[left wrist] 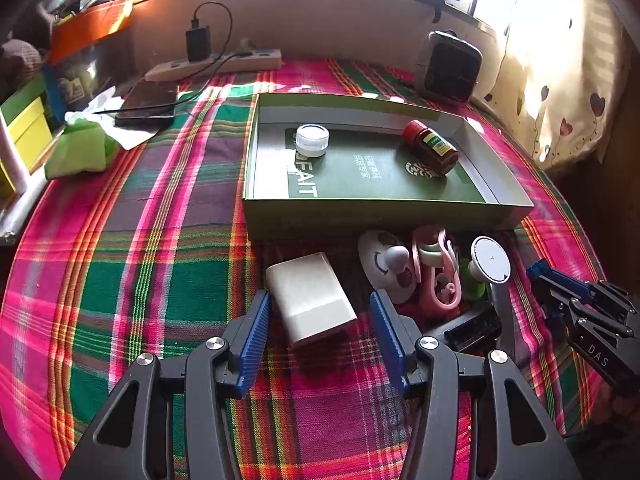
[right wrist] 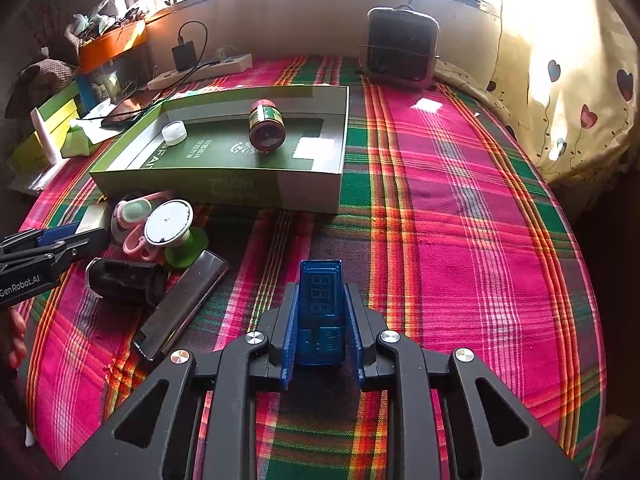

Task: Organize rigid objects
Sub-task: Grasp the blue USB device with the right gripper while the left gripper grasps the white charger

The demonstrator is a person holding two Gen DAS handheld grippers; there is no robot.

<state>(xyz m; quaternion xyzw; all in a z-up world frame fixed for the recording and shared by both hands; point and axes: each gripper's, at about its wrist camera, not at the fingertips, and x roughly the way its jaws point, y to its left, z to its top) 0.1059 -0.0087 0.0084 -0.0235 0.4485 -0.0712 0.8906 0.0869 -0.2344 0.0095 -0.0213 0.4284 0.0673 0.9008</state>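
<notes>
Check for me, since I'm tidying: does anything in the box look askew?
Yes. The red-capped brown bottle lies tipped on its side in the green box, while the small white jar beside it stands upright.

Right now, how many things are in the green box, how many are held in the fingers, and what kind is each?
In the box:
White jar: 1
Red-capped bottle, on its side: 1
Held:
Blue meter, in right gripper: 1
Total: 3
</notes>
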